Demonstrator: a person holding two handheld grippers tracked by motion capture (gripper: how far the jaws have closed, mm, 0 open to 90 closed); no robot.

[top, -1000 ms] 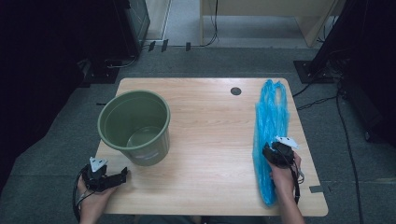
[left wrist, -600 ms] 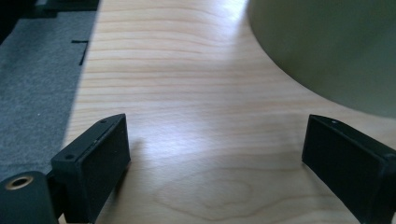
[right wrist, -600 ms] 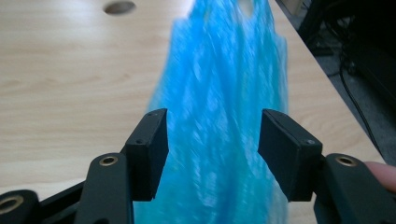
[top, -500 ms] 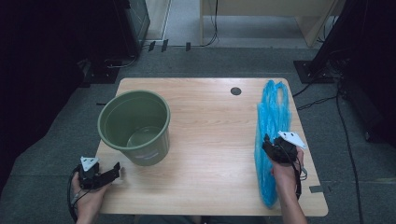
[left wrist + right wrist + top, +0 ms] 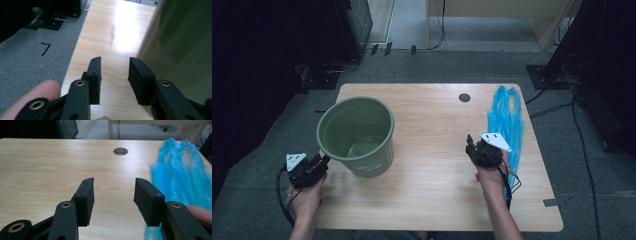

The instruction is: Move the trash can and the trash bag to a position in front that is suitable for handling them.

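Observation:
A green bucket (image 5: pixel 357 135) stands upright and empty on the left of the wooden table (image 5: pixel 432 125). A long, crumpled blue plastic bag (image 5: pixel 507 117) lies along the table's right edge. My left gripper (image 5: pixel 323 160) is at the table's left edge, open, pointing at the bucket's base. In the left gripper view the jaws (image 5: pixel 115 75) stand apart over bare wood, with the bucket wall (image 5: pixel 180 45) just to their right. My right gripper (image 5: pixel 470 143) hovers just left of the bag, open and empty. In the right gripper view (image 5: pixel 113 192) the bag (image 5: pixel 180 172) lies beside the right jaw.
A round cable hole (image 5: pixel 464 97) sits near the table's far edge. Grey carpet (image 5: pixel 272 165) surrounds the table, with dark equipment and cables at the left, back and right. A black mark (image 5: pixel 45 48) is on the floor by the table's left side.
My right gripper has moved left, off the blue bag and over bare wood. My left gripper has shifted a little to the left and forward, closer to the bucket's base.

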